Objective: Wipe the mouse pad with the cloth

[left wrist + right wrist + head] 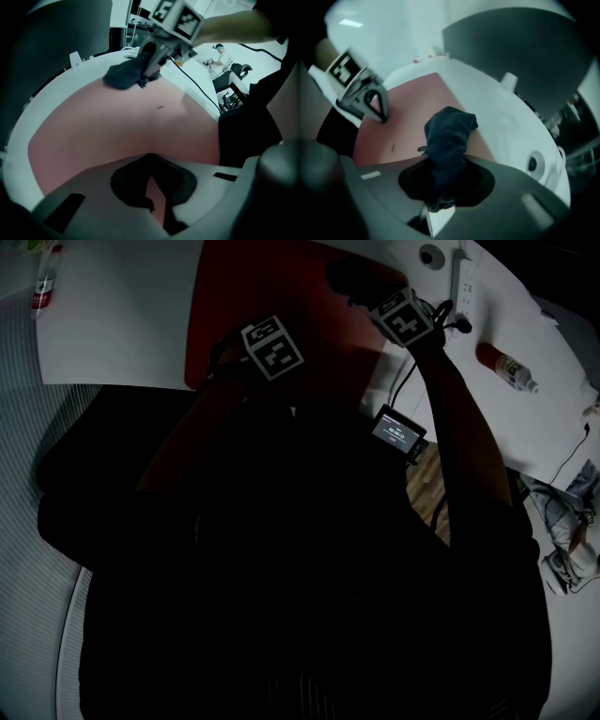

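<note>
While the right gripper (443, 174) clamps it, cloth (450, 131) (dark) touches mouse pad (412, 101).

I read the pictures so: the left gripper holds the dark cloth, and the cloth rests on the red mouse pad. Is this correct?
Not quite. It is the right gripper that holds the dark cloth: the right gripper view shows it clamped between that gripper's jaws. The left gripper has no cloth. The rest stands: the cloth rests on the red mouse pad.
</note>
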{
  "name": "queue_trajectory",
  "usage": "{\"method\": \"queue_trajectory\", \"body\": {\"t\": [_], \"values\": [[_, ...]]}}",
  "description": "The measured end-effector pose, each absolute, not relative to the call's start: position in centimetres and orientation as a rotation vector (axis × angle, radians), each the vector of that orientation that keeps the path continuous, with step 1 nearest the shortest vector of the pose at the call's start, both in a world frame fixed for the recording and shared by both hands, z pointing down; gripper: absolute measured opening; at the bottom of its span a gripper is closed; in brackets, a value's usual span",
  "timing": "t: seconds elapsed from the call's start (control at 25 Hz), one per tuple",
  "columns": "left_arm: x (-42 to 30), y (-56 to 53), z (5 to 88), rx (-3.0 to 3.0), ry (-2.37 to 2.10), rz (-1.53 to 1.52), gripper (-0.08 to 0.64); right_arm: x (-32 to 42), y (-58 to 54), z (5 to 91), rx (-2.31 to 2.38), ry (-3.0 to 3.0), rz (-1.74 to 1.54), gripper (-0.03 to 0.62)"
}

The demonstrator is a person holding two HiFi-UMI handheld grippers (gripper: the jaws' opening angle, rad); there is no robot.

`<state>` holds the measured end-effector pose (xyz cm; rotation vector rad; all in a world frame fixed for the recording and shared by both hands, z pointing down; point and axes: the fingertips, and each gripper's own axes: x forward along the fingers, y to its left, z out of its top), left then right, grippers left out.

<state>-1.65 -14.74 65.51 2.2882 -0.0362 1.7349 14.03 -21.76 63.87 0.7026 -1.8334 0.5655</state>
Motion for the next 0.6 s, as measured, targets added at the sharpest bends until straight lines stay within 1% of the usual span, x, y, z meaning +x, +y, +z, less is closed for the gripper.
{"method": "queue_trajectory", "body": {"t": [0.08,0.16,0.24,0.36,0.44,0.6], "values": [[-1.7,-14.8,65.5,2.287,-0.033,1.733,0.008,15.0,-22.8,63.6,0.777,-1.803,0.616,0.077],[-1.7,-14.8,65.4,2.287,-0.029,1.733,0.008,12.9,-21.4,63.5,0.722,-1.803,0.552,0.074],[-1.7,-14.8,65.4,2.286,-0.025,1.733,0.008,8.9,-17.3,63.8,0.555,-1.848,0.469,0.074],[-1.7,-14.8,65.5,2.286,-0.024,1.732,0.008,2.1,-8.3,64.3,0.195,-1.923,0.36,0.075],[-1.7,-14.9,65.5,2.287,-0.026,1.733,0.008,-0.2,-4.2,64.8,0.017,-1.923,0.298,0.076],[-1.7,-14.9,65.5,2.295,-0.035,1.737,0.007,-0.1,-4.9,64.5,-0.023,-1.997,0.455,0.075]]}}
